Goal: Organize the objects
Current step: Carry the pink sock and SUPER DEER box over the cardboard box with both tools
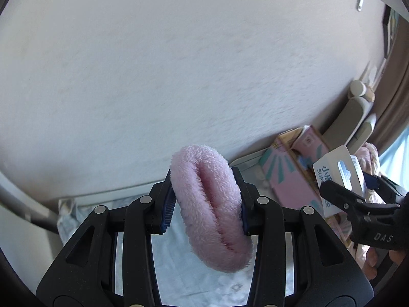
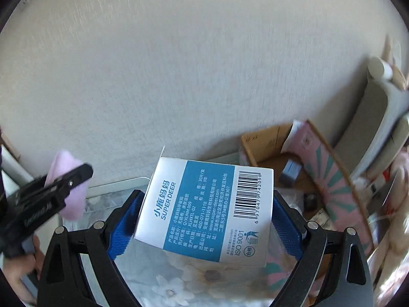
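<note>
Squeezing a fluffy pink ring [image 1: 212, 207] between their blue pads, the left tongs [image 1: 205, 202] hold it raised before the pale wall, while at three o'clock the right tongs [image 2: 204, 217] clamp a white-and-blue box [image 2: 204, 209] above the open pink carton [image 2: 329, 179].

We see a fluffy pink scrunchie [image 1: 211, 204], squeezed and held aloft; a white-blue SUPER DEER box [image 2: 207, 209] tilted, also aloft.
</note>
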### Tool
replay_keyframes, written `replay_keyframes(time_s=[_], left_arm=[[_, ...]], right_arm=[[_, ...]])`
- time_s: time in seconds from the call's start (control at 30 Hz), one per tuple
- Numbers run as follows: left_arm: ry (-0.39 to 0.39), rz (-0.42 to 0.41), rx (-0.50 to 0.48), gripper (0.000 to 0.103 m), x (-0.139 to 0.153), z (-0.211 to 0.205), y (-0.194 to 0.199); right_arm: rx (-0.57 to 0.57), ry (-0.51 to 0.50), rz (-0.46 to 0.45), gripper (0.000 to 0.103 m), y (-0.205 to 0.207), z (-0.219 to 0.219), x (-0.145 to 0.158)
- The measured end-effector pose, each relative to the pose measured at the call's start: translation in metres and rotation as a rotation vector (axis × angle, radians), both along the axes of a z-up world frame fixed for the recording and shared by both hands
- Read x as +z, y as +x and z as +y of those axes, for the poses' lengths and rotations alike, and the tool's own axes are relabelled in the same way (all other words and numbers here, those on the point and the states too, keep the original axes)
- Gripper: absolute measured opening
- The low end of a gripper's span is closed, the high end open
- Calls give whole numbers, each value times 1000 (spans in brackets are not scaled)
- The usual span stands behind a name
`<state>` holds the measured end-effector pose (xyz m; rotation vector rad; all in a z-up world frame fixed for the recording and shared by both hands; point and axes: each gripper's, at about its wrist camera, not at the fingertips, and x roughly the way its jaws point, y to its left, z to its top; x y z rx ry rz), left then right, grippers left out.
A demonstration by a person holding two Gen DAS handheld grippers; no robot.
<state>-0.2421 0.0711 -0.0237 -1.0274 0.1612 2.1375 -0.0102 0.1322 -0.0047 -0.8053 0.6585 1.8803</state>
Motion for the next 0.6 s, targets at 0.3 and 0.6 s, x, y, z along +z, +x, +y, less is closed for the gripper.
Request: replay_keyframes(time_s=[0.3, 0.6], left_arm=[[-1, -40, -73, 36, 12, 65, 20], [-6, -34, -170, 36, 26, 147, 55]], right_arm=[[82, 16, -25, 93, 54, 21, 26], [122, 22, -31, 93, 114, 42, 26]])
